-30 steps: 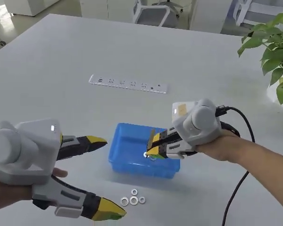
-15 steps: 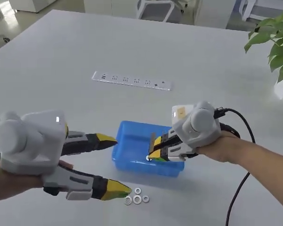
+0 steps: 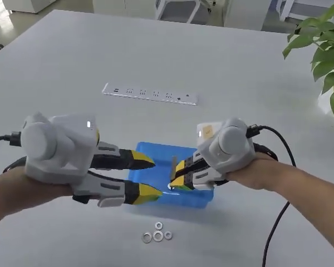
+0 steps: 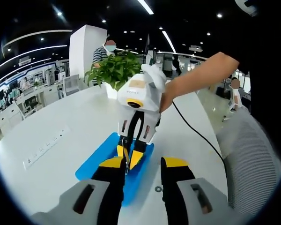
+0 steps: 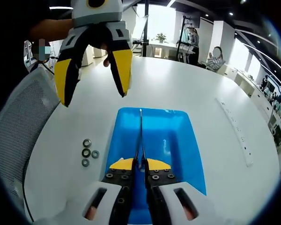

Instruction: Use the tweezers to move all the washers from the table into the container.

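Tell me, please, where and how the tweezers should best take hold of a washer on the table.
Probably pinch the ring of an outer washer, one tweezers tip through its hole, the other outside, coming straight down from above. The washers lie flat on the table in a tight cluster, so their edges offer little from the side.

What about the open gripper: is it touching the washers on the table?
Apart: the right gripper view shows bare table between the left gripper and the washers.
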Available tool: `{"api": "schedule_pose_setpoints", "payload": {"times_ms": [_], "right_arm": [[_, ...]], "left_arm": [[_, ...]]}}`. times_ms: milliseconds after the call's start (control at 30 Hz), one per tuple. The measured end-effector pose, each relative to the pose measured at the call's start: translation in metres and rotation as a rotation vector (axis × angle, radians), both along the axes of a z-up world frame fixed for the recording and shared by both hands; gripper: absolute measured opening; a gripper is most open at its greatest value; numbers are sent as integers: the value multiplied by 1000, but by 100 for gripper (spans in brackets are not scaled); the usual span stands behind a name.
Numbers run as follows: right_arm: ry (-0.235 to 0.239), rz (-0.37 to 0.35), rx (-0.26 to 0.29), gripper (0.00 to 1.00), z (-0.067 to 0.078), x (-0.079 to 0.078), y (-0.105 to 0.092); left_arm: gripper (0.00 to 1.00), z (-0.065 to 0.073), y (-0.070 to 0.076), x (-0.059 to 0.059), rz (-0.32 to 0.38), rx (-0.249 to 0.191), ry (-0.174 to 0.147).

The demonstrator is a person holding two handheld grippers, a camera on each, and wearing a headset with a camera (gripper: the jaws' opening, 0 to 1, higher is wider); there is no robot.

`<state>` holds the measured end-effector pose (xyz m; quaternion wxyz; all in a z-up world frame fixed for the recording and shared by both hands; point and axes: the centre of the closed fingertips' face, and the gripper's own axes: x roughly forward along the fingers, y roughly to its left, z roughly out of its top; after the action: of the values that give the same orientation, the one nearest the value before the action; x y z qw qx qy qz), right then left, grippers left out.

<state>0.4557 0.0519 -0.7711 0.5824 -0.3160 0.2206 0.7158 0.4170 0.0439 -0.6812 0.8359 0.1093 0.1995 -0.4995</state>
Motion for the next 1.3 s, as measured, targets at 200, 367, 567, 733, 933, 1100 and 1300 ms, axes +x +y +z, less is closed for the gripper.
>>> {"api": "schedule_pose_setpoints", "payload": {"times_ms": [200,367,567,733,933,1100,1300], "right_arm": [[0,2,0,8,0,0,-1],[-2,5,-2,8,0,0,-2],[-4,7,-4,8,0,-1,-3],[-6,10,-6,8,0,-1,-2],[-15,18,-14,9,0,-1,-1],[-18,19,-20,9,0,-1,-1],[-24,21,-35,10,0,-2,-2]], "left_arm": [[25,-4,-6,18,-9,32,-24],[24,-9,-12,24,-20,32,-24],[18,-14,-18,29,-30,35,-25],[14,-14,-20,33,-34,43,-40],[7,-16,-17,38,-37,73,-58],[7,-16,-18,37,-52,75,-63],[6,-17,-20,37,-57,73,-58]]}}
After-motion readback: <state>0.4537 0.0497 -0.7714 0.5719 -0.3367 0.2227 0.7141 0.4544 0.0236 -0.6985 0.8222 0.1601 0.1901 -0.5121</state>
